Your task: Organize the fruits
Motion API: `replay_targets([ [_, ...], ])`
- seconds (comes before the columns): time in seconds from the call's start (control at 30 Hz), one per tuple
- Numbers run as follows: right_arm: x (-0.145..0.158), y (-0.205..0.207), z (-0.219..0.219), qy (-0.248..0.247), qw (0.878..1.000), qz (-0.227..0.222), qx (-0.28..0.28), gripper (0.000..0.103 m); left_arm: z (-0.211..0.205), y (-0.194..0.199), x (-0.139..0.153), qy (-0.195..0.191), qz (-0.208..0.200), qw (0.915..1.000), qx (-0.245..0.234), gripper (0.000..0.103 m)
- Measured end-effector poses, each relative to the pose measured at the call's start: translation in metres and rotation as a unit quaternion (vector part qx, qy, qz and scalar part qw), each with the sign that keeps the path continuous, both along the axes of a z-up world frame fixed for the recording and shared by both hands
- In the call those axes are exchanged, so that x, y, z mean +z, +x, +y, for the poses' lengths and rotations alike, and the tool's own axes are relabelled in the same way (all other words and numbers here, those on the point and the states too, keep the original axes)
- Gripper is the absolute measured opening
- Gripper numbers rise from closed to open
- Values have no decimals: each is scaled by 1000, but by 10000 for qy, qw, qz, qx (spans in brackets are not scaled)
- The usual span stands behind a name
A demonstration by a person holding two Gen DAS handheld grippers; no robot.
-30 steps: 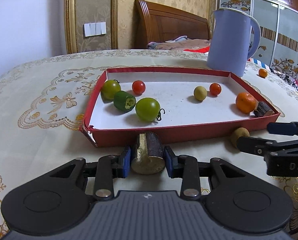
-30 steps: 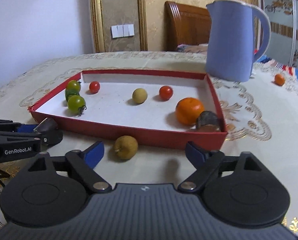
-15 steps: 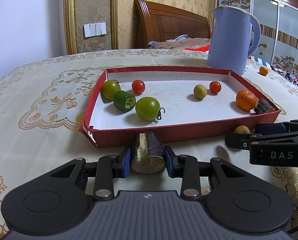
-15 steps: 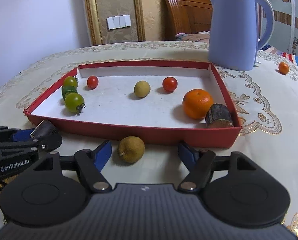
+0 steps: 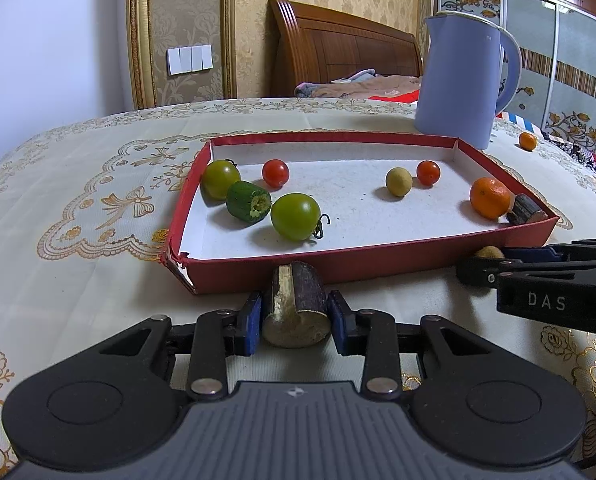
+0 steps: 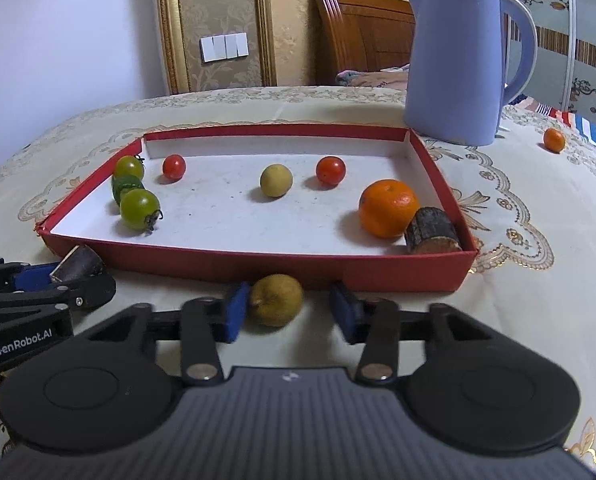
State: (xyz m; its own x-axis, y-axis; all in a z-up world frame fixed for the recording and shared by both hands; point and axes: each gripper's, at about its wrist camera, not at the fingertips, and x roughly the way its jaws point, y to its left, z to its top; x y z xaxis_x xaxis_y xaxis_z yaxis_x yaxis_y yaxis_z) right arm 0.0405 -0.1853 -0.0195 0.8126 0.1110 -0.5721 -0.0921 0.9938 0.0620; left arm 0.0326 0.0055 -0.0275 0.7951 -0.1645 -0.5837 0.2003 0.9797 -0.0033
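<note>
In red tray: two red tomatoes, two green tomatoes.

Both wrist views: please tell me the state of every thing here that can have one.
Left gripper: shut on the brown log piece.
Right gripper: jaws have just been closing around the tan fruit; one pad not touching.
Red tray: near-left corner torn.
Cucumber piece: cut, lying in tray.
Blue jug: upright.

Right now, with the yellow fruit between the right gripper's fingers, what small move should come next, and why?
Probably finish closing the right gripper. Its jaws have just been closing around the yellow fruit, but one pad seems not to touch it yet, and the fruit lies outside the red tray.
</note>
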Motion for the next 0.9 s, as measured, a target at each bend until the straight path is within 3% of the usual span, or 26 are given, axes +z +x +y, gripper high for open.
replay_targets([
  [0.13,0,-1,0,35,10000,-30,52,28,-1,-1,0,3,-3,10000,0,34],
  [0.9,0,-2,-5,232,9997,-74,85,28,1,-2,1,-75,2,10000,5,34],
])
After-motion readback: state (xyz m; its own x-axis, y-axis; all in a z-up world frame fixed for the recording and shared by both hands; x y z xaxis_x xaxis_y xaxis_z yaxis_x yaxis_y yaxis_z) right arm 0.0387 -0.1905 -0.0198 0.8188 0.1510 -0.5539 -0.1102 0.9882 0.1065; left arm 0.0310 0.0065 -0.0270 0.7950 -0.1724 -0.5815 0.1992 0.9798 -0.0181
